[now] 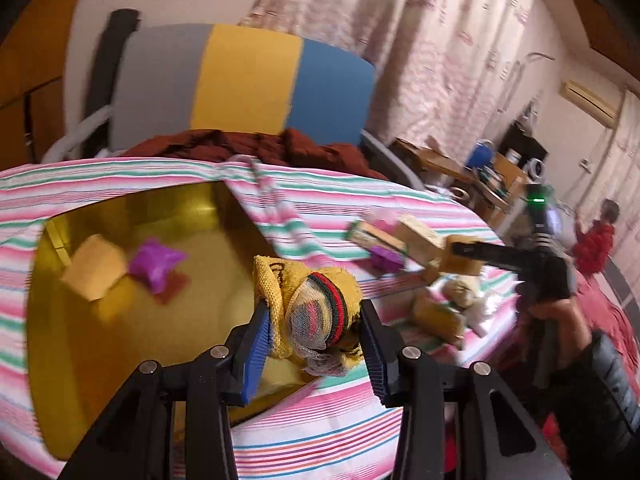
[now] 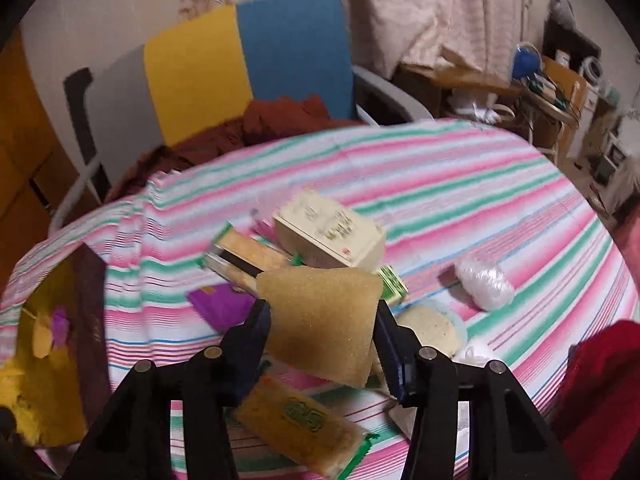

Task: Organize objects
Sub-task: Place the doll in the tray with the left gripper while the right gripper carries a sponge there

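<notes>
Motion blur smears the packets (image 2: pixel 256 256) piled on the striped cloth (image 2: pixel 460 200), so their print is unreadable, and the yellow box (image 1: pixel 132 344) is cut off at the frame edge. The left gripper (image 1: pixel 312 344) clamps a yellow knitted bundle (image 1: pixel 316 312) over that box's near rim, 2 blurred items inside (1 purple, 1 tan). The right gripper (image 2: pixel 320 344) grips a tan sponge (image 2: pixel 320 320) above the pile. Behind stand a chair (image 2: pixel 248 56) and curtains (image 1: pixel 440 40).
</notes>
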Motion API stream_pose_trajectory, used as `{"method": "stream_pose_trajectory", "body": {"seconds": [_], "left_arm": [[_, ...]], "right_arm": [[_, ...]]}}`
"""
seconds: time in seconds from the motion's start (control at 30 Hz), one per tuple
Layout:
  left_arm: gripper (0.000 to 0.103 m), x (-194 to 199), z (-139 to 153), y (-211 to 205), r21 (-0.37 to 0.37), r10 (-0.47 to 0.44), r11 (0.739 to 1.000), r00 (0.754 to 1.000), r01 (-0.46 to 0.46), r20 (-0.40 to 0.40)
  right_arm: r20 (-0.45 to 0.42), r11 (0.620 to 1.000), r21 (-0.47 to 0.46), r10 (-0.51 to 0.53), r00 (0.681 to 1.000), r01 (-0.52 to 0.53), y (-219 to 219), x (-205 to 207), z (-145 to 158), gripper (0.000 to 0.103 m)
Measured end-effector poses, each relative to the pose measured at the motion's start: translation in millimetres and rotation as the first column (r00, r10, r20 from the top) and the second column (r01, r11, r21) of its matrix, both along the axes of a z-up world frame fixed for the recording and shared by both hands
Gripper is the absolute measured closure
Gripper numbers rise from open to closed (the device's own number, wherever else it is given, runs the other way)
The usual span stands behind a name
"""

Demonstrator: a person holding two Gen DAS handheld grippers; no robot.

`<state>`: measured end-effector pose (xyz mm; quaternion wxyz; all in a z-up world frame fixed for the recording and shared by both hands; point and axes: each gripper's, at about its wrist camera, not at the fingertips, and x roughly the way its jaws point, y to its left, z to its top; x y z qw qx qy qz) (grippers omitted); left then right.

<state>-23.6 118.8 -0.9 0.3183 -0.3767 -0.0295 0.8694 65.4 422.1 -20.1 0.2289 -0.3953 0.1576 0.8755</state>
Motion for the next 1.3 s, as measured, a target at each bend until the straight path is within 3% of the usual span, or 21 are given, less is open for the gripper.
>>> {"method": "stream_pose_trajectory", "body": {"seconds": [0.13,0.3,0.5,0.57,0.6,0.67,0.8,1.0,1.07,1.3], "left_arm": [[0.06,-6.6,-5.1,-43.7,-0.018,0.12,0.993,0.993,-0.119,0.007],[0.06,-13.5,-19.5,-92.7,-0.066,0.262,0.963,0.965,-0.26,0.024],[0.052,-13.9,-33.0,-126.7,-0.117,0.363,0.926,0.931,-0.358,0.026],[0.045,-14.0,-32.5,-131.4,-0.126,0.393,0.913,0.919,-0.387,0.022],[0.039,-13.2,-31.9,-134.5,-0.127,0.401,0.909,0.916,-0.396,0.018],[0.036,-10.9,-29.7,-139.7,-0.131,0.413,0.903,0.911,-0.409,0.003],[0.036,-7.7,-22.6,-147.0,-0.121,0.43,0.895,0.903,-0.428,-0.014],[0.036,-6.3,-14.8,-151.3,-0.118,0.466,0.878,0.885,-0.465,-0.018],[0.036,-4.9,-11.1,-149.8,-0.123,0.476,0.871,0.879,-0.475,-0.025],[0.036,0.1,-7.6,-136.9,-0.139,0.459,0.877,0.887,-0.461,-0.046]], "right_arm": [[-0.081,0.996,0.006,0.092,0.993,-0.091,-29.0,-0.8,26.0,0.051],[-0.141,0.959,-0.035,0.273,0.951,-0.281,-88.2,-15.4,43.1,0.051],[-0.144,0.855,-0.107,0.492,0.859,-0.508,-180.6,-49.0,34.7,0.05],[-0.133,0.81,-0.139,0.555,0.821,-0.57,-213.2,-57.6,27.3,0.044],[-0.133,0.796,-0.149,0.572,0.81,-0.586,-224.4,-57.0,24.2,0.042],[-0.134,0.758,-0.183,0.612,0.78,-0.626,-249.4,-63.6,16.1,0.033],[-0.118,0.721,-0.189,0.657,0.744,-0.667,-279.9,-70.9,6.3,0.033],[-0.085,0.727,-0.146,0.667,0.74,-0.671,-290.1,-64.7,1.8,0.023],[-0.081,0.74,-0.118,0.657,0.749,-0.662,-289.2,-60.8,3.7,0.014],[-0.086,0.78,0.017,0.624,0.776,-0.625,-291.4,-48.5,16.7,0.005]]}}
